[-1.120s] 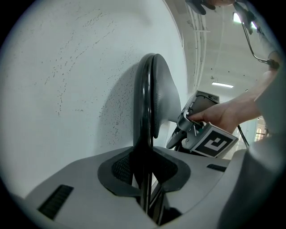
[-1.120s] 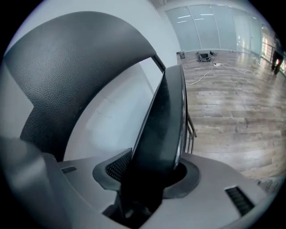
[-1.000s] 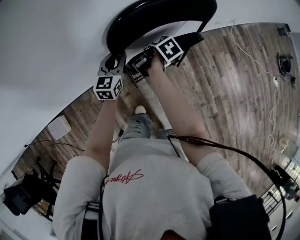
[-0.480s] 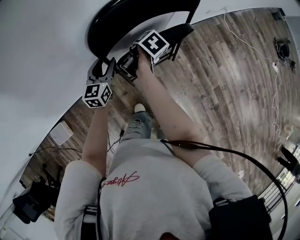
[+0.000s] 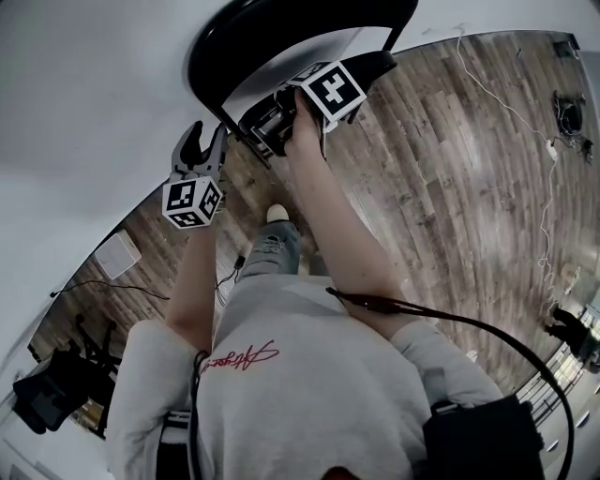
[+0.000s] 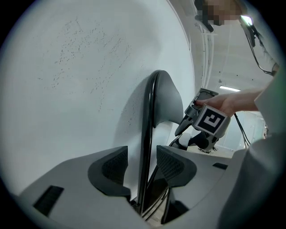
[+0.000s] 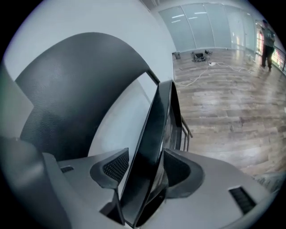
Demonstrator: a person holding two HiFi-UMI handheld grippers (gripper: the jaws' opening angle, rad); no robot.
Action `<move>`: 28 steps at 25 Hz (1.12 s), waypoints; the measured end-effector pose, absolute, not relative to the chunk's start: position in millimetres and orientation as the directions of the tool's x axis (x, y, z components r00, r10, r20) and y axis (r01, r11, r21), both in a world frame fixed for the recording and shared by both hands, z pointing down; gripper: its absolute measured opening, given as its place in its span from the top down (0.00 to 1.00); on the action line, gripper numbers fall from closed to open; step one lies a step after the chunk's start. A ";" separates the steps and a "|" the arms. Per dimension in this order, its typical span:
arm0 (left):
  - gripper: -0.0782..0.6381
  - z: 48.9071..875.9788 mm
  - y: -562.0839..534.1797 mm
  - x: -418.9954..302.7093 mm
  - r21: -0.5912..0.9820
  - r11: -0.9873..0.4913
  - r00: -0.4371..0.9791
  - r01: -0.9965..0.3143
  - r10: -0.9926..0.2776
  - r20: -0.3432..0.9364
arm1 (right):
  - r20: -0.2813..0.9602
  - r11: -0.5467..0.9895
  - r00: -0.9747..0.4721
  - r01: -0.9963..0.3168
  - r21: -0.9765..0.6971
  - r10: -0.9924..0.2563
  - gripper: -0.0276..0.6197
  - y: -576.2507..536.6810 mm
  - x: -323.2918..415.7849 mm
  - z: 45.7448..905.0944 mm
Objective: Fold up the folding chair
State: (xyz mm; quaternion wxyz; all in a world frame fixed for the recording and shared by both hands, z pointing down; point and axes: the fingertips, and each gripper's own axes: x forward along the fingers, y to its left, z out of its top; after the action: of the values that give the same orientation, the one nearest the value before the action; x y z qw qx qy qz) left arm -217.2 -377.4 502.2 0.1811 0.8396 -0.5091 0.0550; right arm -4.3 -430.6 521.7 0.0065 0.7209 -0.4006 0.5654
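Chair (image 5: 281,28), black and thin-framed, stands unclamped between the just-opening jaws of left gripper (image 6: 143,163) and right gripper (image 7: 142,169).

The left gripper (image 6: 144,164), jaws just opened wider, straddles without touching the black frame tube of the folding chair (image 6: 149,107).

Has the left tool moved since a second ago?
Yes. The left tool has drifted down-left in the head view, toward the white floor box. Its jaws have just been opening, the chair frame between them, untouched.
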 end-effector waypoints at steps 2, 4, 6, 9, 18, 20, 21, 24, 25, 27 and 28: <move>0.62 497.5 -372.6 -216.2 0.255 -0.415 0.476 -0.874 -0.838 0.267 | 0.788 -0.644 0.086 -0.634 -0.428 -0.609 0.60 -425.8 4.7 503.6; 0.62 485.1 -363.6 -212.0 0.261 -0.411 0.472 -0.873 -0.848 0.243 | 0.722 -0.553 0.130 -0.738 -0.388 -0.680 0.60 -421.3 10.8 476.2; 0.62 463.4 -352.2 -201.8 0.269 -0.420 0.476 -0.867 -0.858 0.194 | 0.628 -0.403 0.152 -0.871 -0.280 -0.763 0.60 -413.7 12.1 446.5; 0.62 421.7 -337.8 -175.8 0.270 -0.467 0.507 -0.842 -0.856 0.101 | 0.487 -0.214 0.101 -0.960 -0.182 -0.868 0.60 -392.8 5.2 408.1; 0.62 321.4 -268.3 -83.5 0.284 -0.581 0.580 -0.763 -0.809 -0.098 | 0.144 0.075 -0.110 -0.971 -0.229 -0.983 0.75 -293.9 16.9 303.7; 0.63 305.0 -240.3 -66.8 0.273 -0.603 0.595 -0.749 -0.795 -0.123 | 0.090 0.120 -0.142 -0.970 -0.209 -0.986 0.83 -259.9 26.4 279.5; 0.64 297.7 -224.8 -57.8 0.265 -0.614 0.603 -0.743 -0.787 -0.133 | 0.069 0.142 -0.158 -0.970 -0.198 -0.985 0.84 -242.1 32.1 270.1; 0.75 279.4 -173.4 -28.8 0.224 -0.634 0.614 -0.740 -0.773 -0.158 | -0.003 0.215 -0.216 -0.968 -0.132 -0.976 0.87 -183.6 51.7 250.6; 0.80 274.0 -155.3 -18.3 0.207 -0.638 0.615 -0.742 -0.770 -0.167 | -0.054 0.266 -0.261 -0.957 -0.118 -0.964 0.88 -161.0 57.1 244.2; 0.83 264.6 -119.8 3.9 0.180 -0.646 0.620 -0.742 -0.763 -0.184 | -0.206 0.411 -0.384 -0.905 -0.108 -0.900 0.91 -112.3 65.2 228.4; 0.85 260.8 -103.6 13.8 0.175 -0.648 0.620 -0.741 -0.761 -0.192 | -0.258 0.464 -0.429 -0.881 -0.093 -0.866 0.91 -90.9 69.6 223.4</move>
State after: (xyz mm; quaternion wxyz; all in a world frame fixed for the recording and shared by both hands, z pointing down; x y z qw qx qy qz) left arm 13.8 -103.6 260.8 0.0392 0.8991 -0.4177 -0.1248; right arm 69.6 -90.9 223.4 -0.1356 0.5170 -0.8447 -0.0281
